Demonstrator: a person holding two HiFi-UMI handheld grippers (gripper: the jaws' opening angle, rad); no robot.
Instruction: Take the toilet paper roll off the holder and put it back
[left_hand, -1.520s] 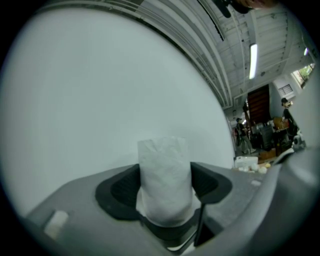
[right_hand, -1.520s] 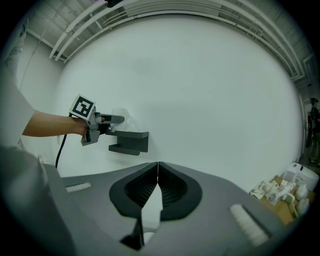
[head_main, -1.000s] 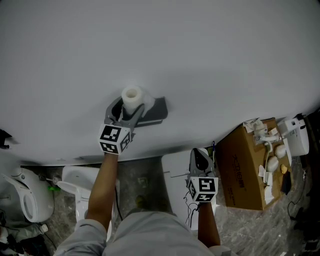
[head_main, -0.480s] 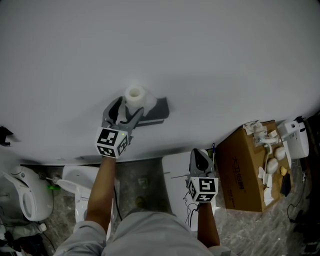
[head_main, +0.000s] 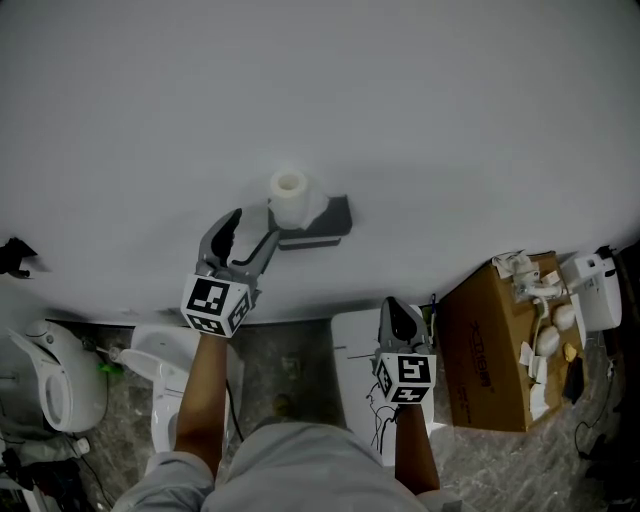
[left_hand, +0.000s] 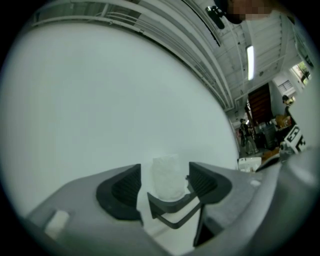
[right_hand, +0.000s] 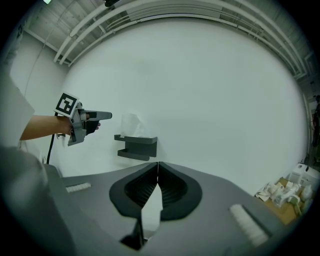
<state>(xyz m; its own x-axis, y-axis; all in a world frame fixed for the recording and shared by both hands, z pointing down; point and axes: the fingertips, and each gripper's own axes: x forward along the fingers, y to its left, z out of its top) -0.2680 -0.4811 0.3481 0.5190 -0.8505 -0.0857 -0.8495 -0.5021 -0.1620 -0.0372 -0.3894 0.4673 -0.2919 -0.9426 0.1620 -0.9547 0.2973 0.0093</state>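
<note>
Withdrawing from the holder (head_main: 326, 221), the left tool (head_main: 252, 228) stands with its jaws wide apart and grips nothing. The jaws have just been closing slightly from their widest setting. One second ago the same jaws bracketed the toilet paper roll (head_main: 289, 197). Now the fingertips sit back from it, toward the person, and the left gripper view shows the roll beyond the pads, not between them. The roll stands upright on the dark holder, which is fixed to the white wall (head_main: 420, 120), and no tool touches it. The right tool (head_main: 400, 314) hangs lower and well apart from the holder. Its jaws are closed together on nothing, and its position is unchanged. Judged from this layout, the release is complete and the roll is back in place. The put-back step therefore appears finished, and only clearing the left tool remains.
</note>
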